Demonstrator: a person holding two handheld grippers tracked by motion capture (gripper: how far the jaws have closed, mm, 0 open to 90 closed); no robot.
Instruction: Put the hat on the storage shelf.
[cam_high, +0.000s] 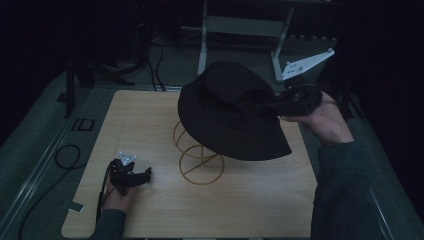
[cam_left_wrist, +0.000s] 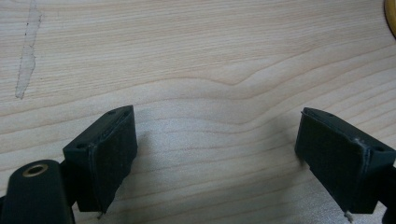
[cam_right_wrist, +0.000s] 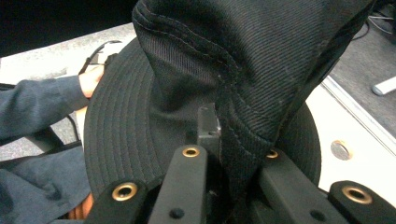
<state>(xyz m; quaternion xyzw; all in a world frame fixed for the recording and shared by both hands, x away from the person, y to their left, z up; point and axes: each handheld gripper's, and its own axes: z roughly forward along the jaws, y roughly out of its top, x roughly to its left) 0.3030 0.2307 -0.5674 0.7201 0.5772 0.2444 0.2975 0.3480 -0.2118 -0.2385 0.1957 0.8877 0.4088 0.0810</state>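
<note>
Right gripper (cam_high: 272, 106) is clamped on the hat (cam_high: 227, 107), jaws pinching a fold of the black crown fabric, as its own view shows close up (stitched seam runs right between the jaws). Hat (cam_right_wrist: 187, 93) hangs tilted in the air from that grip, brim sloping down toward the near right. Hand (cam_high: 320, 120) holding the gripper sits at the table's right edge, dark sleeve running down to the bottom of the high view.

Stand (cam_high: 197, 155), a yellow wire spiral with a round base ring, sits on the table (cam_high: 150, 115) directly below the hat; its upper coils disappear under the brim, and contact between stand and hat cannot be told.

Left gripper (cam_high: 131, 176) rests low at the near left of the table, well apart from the stand. Its jaws stand wide apart over bare wood, holding nothing; black pads (cam_left_wrist: 112, 154) face each other across the grain. Left hand (cam_high: 117, 197) grips it from below.
</note>
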